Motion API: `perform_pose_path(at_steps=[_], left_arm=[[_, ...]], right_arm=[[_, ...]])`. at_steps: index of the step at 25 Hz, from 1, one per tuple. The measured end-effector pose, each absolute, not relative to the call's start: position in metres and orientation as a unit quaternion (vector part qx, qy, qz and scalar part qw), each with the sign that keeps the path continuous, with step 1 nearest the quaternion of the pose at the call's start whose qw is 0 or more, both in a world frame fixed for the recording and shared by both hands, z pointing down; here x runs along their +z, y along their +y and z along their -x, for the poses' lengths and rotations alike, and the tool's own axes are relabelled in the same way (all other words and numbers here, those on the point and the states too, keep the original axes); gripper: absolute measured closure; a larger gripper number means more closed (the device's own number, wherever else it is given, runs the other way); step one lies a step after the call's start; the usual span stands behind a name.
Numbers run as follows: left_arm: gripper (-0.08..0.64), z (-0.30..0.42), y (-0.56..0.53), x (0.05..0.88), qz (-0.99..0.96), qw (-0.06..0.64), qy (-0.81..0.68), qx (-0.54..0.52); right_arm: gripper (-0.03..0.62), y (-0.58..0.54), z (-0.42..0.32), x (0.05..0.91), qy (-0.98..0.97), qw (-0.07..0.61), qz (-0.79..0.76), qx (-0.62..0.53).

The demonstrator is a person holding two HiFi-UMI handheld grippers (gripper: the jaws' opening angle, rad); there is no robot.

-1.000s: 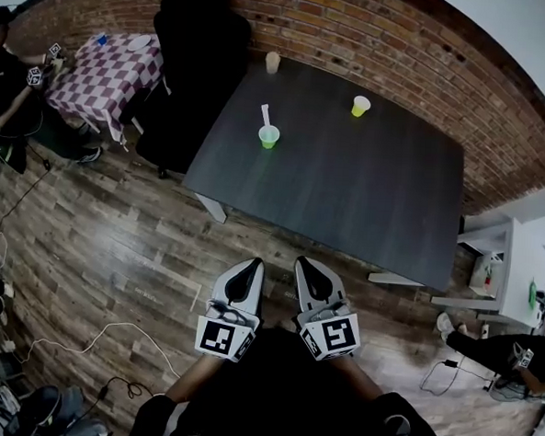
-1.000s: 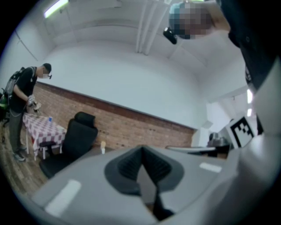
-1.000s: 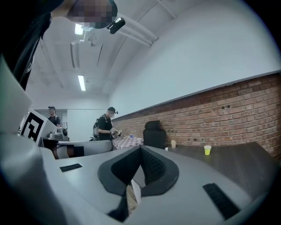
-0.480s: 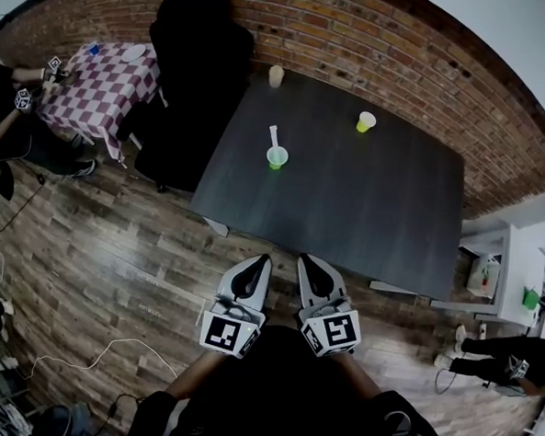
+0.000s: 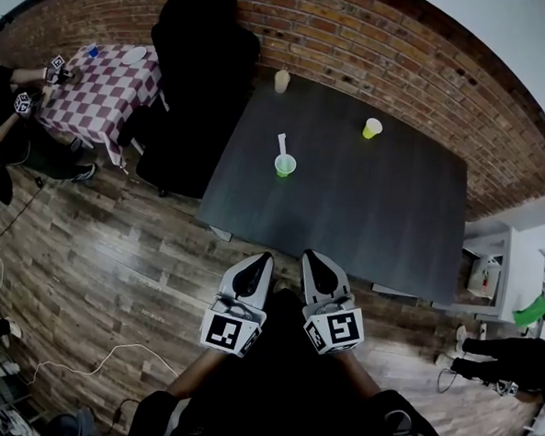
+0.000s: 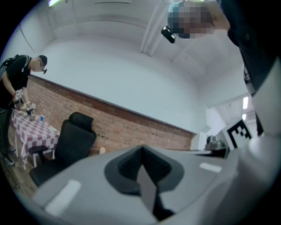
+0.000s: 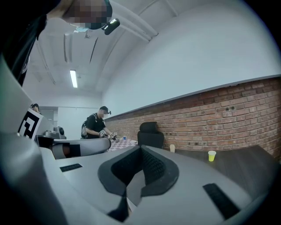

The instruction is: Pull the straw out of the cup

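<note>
A brick wall (image 5: 375, 44) curves across the top of the head view, with plank floor (image 5: 113, 267) filling the left and bottom. The dark desk (image 5: 365, 209) sits right of centre. A black chair (image 5: 193, 88) stands at its left end, and a checked table (image 5: 101, 87) lies in the upper left with a person (image 5: 3, 104) beside it.

At the bottom centre, both forearms in dark sleeves reach forward side by side. The left gripper (image 5: 259, 260) and right gripper (image 5: 310, 259) are held over the floor, just short of the desk's near edge. They point up the frame toward it and are well apart from everything on it. Each gripper's own view shows its jaws pressed together with nothing between them.

A green cup (image 5: 285, 166) stands on the desk's left half, above the grippers. The white straw (image 5: 282, 145) stands in it, tilted toward the top of the frame. A yellow cup (image 5: 372, 128) stands to the upper right. A pale cup (image 5: 281, 80) sits at the desk's far edge.
</note>
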State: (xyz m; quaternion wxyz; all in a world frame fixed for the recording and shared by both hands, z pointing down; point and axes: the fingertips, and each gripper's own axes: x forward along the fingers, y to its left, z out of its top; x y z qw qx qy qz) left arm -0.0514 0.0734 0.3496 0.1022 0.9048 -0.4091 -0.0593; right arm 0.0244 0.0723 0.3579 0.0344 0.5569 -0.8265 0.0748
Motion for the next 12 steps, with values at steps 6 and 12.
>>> perform_pose_path(at_steps=[6, 12], left_arm=[[0.555, 0.055, 0.059, 0.355, -0.901, 0.103, -0.418, -0.056], [0.555, 0.061, 0.031, 0.361, -0.894, 0.099, -0.433, -0.055]], right_arm=[[0.588, 0.052, -0.028, 0.361, -0.827, 0.037, -0.557, 0.071], [0.586, 0.018, -0.03, 0.365, -0.831, 0.029, -0.551, 0.068]])
